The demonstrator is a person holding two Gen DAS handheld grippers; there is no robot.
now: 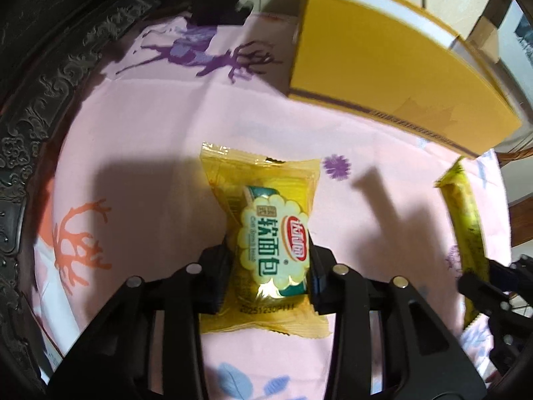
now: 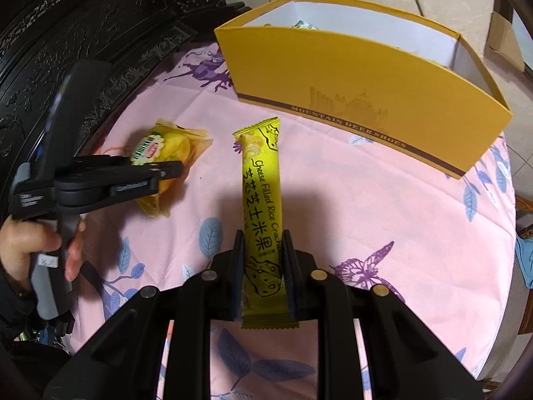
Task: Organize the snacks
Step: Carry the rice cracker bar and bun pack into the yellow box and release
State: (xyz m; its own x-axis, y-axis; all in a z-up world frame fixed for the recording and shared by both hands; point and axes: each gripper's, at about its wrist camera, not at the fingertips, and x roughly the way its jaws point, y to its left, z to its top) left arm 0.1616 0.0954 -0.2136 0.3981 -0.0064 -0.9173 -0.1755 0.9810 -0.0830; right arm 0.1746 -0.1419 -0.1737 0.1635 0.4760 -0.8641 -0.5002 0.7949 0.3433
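Your left gripper (image 1: pixel 269 266) pinches the puffy bread packet (image 1: pixel 266 240), your right gripper (image 2: pixel 263 266) the cracker stick (image 2: pixel 263 206); either can slip short of the box (image 2: pixel 366 93).

1. The tall yellow cardboard box (image 2: pixel 366 100) stands at the far side of the desk (image 2: pixel 383 220), walling off that edge; its top is open.
2. Bare pink cloth lies between the box and both held packets, wide enough for a pass.
3. Dark carved wooden furniture (image 2: pixel 83 33) hems in the left side.
4. The right part of the desk is bare.
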